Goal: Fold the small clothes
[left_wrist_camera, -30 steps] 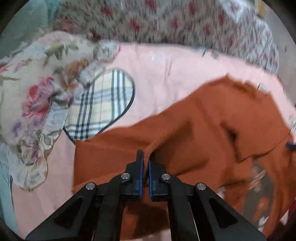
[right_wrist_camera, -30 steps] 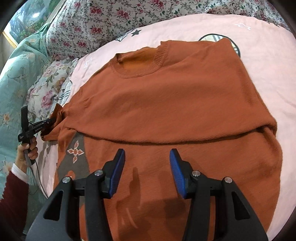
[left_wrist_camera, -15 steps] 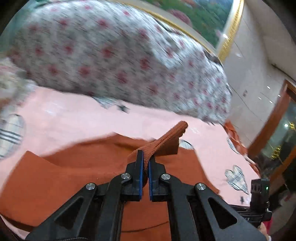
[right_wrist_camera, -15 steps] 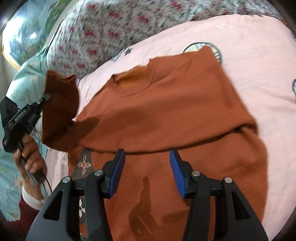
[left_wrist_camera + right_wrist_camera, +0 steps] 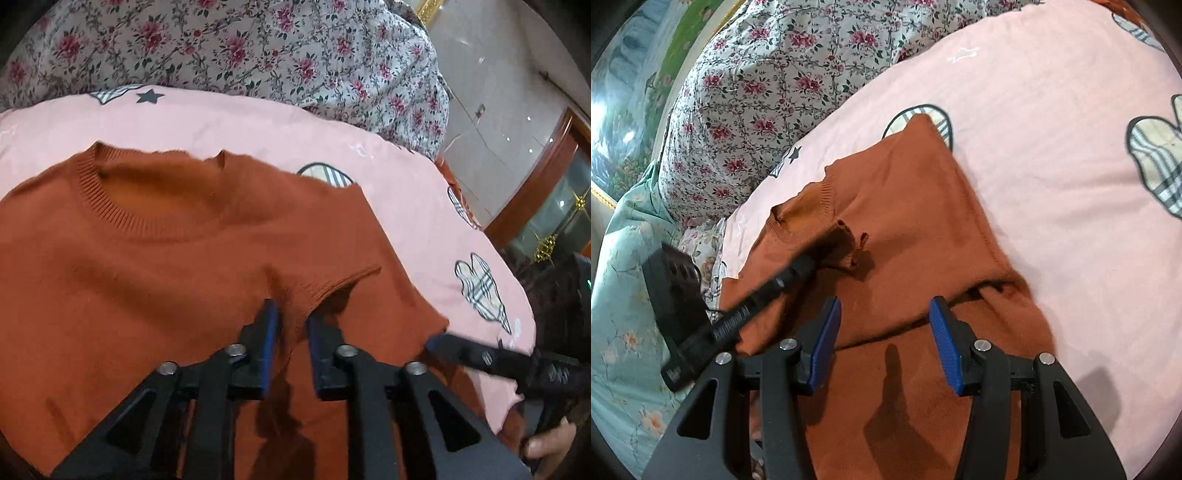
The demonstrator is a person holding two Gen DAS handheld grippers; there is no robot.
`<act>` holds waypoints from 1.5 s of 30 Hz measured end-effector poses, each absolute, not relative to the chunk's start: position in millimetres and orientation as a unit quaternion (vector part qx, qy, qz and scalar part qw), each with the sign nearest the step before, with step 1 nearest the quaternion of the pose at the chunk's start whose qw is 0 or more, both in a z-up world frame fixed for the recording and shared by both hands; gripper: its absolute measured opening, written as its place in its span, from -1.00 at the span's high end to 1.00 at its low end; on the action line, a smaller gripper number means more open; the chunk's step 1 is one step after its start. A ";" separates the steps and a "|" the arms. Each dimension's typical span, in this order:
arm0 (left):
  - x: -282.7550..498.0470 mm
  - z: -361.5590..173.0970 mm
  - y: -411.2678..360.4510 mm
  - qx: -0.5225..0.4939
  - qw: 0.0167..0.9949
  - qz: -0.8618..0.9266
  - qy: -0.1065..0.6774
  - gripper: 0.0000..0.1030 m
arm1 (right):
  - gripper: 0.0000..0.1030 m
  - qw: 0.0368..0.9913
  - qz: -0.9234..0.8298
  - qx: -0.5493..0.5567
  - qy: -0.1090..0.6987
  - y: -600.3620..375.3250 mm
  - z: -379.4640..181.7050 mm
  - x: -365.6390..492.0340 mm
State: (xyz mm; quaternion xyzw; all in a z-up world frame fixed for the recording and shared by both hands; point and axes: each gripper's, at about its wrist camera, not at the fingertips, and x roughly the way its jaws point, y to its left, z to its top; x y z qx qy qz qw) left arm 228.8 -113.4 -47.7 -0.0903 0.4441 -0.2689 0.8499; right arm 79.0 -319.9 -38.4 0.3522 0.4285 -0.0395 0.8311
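Left gripper [image 5: 290,317] fingers slightly parted around sleeve cuff [image 5: 325,286] of orange sweater [image 5: 129,266]; right gripper [image 5: 884,325] fingers spread wide above sweater on bed [image 5: 1052,177].

You've got even, warm indoor light in both views, bright enough, with soft shadows under the right gripper [image 5: 884,339] on the orange sweater [image 5: 923,236]. The left wrist view is slightly motion-blurred (the right gripper [image 5: 476,354] smears near its edge), and small ceiling-light glints show top right. Heavy fisheye bending and black vignette at all corners; glare washes the wall picture [image 5: 624,92].
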 end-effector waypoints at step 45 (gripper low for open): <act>158.9 -54.6 134.1 -0.099 0.903 0.054 0.414 0.33 | 0.88 0.879 -0.044 0.275 0.386 -309.1 -56.6 145.5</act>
